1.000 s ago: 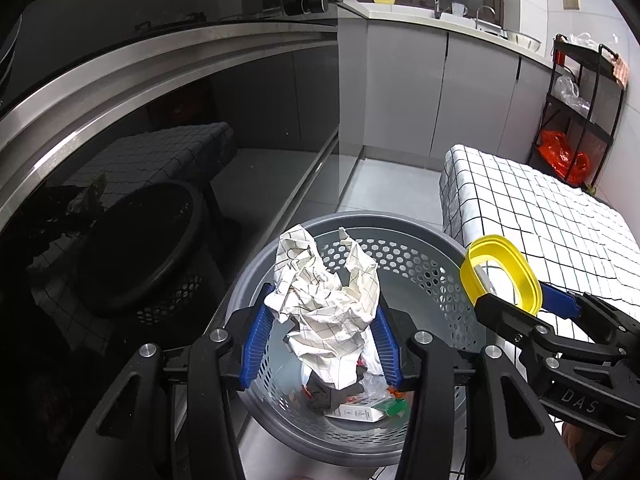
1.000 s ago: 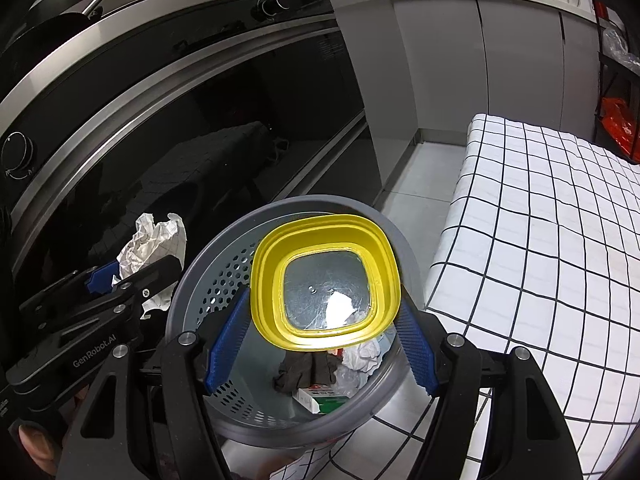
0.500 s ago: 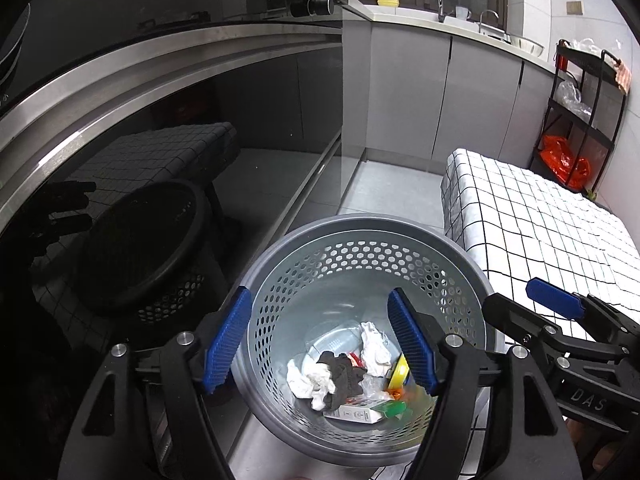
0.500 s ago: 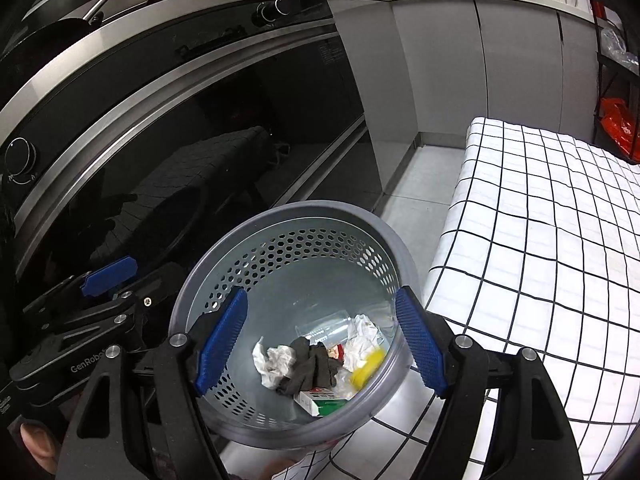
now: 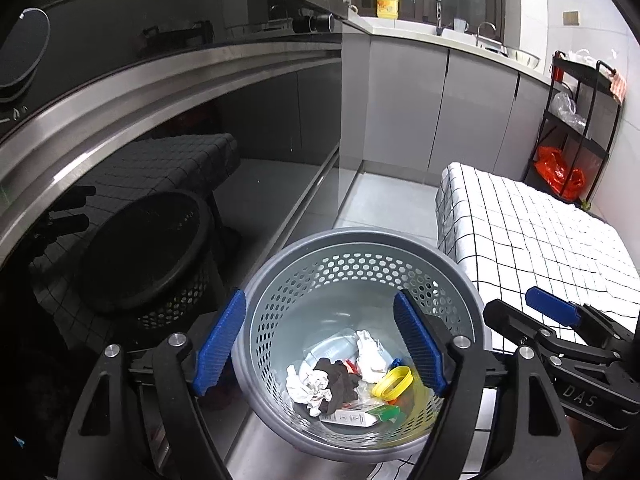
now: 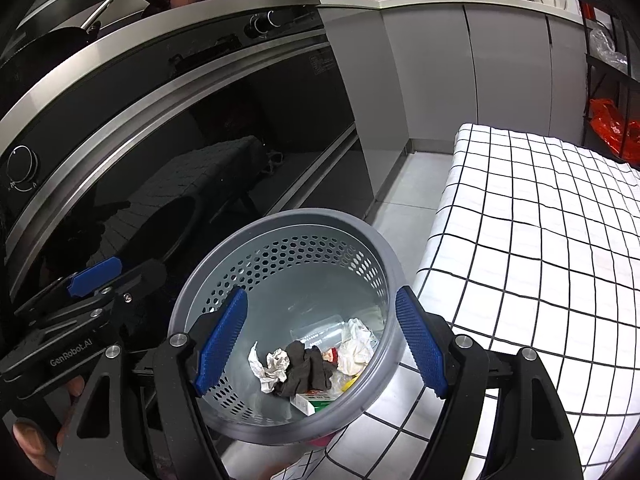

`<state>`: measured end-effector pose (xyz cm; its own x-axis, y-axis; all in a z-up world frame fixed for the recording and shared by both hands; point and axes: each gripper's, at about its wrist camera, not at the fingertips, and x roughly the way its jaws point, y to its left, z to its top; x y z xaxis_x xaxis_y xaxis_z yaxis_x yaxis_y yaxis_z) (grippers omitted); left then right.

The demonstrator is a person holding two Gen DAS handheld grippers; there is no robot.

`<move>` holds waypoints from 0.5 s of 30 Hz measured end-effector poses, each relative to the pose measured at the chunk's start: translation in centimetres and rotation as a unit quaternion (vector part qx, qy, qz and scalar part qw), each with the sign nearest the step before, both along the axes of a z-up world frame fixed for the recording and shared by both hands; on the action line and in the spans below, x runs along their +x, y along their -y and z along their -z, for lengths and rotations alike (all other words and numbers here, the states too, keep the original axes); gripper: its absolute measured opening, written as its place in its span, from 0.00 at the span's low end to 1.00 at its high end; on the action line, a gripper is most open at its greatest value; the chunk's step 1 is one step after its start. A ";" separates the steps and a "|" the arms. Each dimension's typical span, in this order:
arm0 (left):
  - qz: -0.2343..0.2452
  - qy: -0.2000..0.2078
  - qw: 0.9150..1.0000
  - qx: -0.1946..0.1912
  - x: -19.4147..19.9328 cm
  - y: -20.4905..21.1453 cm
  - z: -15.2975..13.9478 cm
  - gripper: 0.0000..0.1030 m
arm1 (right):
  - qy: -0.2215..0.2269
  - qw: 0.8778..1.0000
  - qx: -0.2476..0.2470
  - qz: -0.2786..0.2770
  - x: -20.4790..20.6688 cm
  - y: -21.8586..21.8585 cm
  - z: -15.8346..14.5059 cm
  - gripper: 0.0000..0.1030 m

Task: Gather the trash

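A second ago the left tongs (image 5: 320, 340) gripped crumpled paper (image 5: 310, 386) and the right tongs (image 6: 322, 340) a yellow lid (image 5: 394, 380). Both pieces now lie in the grey basket (image 5: 360, 240) below the tongs. The left jaws are opening with nothing between them; the right jaws stand wide apart, empty too. The checked table (image 6: 540, 240) lies to their right.

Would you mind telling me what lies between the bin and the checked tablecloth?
Nothing: in the right wrist view the grey bin stands right beside the checked tablecloth.

Home kitchen: oven (image 6: 168, 128), sink (image 5: 520, 56), cabinets (image 5: 440, 112).
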<state>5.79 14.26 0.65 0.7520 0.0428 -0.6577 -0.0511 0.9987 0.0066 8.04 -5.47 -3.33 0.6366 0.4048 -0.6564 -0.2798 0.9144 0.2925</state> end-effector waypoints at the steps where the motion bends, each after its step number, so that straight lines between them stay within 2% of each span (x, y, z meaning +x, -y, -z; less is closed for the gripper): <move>1: 0.000 0.001 1.000 0.000 -0.1 0.0 -0.1 0.74 | 0.001 1.000 0.000 0.001 -0.1 0.0 -0.1 0.71; 15: -0.004 0.020 1.000 0.005 -0.9 0.1 -0.8 0.82 | 0.010 1.000 -0.004 0.014 -1.3 0.6 -0.6 0.71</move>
<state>4.93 14.19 1.49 0.7780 0.0554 -0.6258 -0.0589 0.9981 0.0151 6.71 -6.08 -2.75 0.6610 0.3803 -0.6469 -0.2590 0.9247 0.2790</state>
